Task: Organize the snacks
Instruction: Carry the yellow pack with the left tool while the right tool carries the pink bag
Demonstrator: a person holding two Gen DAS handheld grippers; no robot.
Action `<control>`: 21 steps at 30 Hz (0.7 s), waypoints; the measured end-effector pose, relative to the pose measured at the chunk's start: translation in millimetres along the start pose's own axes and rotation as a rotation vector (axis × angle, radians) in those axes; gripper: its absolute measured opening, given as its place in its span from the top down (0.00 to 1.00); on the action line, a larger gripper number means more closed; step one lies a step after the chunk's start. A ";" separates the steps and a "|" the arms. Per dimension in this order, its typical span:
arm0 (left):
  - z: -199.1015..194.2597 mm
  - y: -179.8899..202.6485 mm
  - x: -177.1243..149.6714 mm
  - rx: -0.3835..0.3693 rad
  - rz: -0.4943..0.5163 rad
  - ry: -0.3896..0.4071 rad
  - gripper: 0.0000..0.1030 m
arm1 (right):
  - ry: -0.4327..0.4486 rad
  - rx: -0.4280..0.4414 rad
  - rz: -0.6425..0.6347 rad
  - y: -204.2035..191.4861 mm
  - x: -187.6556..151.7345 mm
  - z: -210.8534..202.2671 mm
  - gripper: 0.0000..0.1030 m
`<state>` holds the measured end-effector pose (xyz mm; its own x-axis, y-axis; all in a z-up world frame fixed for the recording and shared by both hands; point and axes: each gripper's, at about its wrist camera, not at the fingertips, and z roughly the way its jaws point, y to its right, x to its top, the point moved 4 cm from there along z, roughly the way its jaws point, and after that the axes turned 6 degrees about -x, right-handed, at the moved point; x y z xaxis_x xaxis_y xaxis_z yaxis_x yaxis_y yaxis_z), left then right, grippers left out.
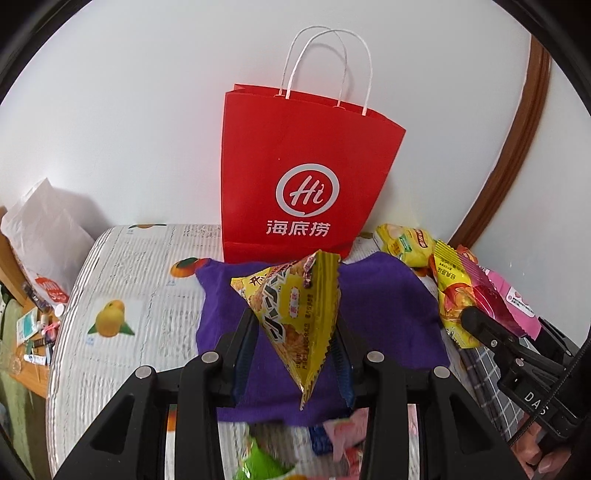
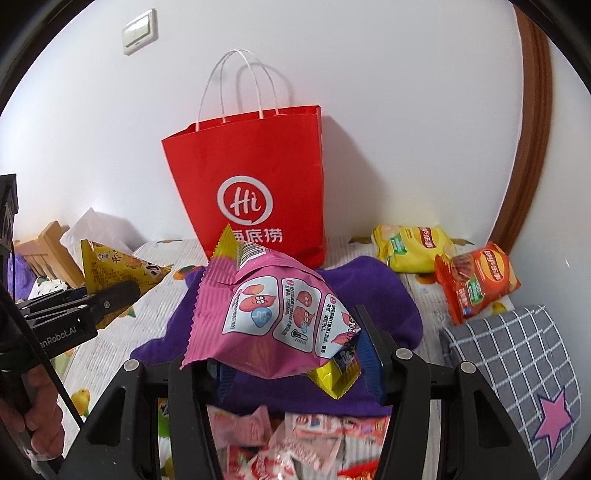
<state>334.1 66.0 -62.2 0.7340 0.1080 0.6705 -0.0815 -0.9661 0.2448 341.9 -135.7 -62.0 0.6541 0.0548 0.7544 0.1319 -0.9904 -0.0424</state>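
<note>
Left gripper (image 1: 295, 332) clamps yellow triangular foil packet (image 1: 295, 306), right gripper (image 2: 291, 350) clamps pink foil pouch (image 2: 273, 306); lift both clear above tall red paper bag (image 1: 295, 177) rim before releasing.

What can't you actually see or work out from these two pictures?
- Inside the red paper bag: both views show only its outer face.
- Pink packet: only its back shows in the right view; its front faces away.
- Loose wrappers: blurred and cut off behind the right gripper.

Plain white painted wall (image 2: 406, 92) carries 1 cream light switch (image 2: 139, 32); curved brown wooden door frame (image 2: 532, 122) at right.
</note>
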 end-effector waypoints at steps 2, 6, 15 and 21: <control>9.3 -0.8 4.7 0.001 -0.004 -0.005 0.65 | -0.011 0.006 0.009 4.7 2.7 11.6 0.48; 30.1 -1.7 12.7 -0.001 -0.014 -0.020 0.66 | -0.048 0.023 0.024 13.6 5.8 37.3 0.49; 67.4 -11.0 22.2 0.023 -0.038 -0.057 0.66 | -0.098 0.057 0.043 23.1 19.8 82.0 0.50; 80.5 -24.8 18.8 0.038 -0.070 -0.084 0.66 | -0.115 0.061 0.042 25.0 22.8 97.5 0.50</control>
<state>404.2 73.1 -112.1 0.7913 0.1572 0.5909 -0.0032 -0.9653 0.2611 432.7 -146.8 -109.7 0.7405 0.0310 0.6714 0.1454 -0.9827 -0.1150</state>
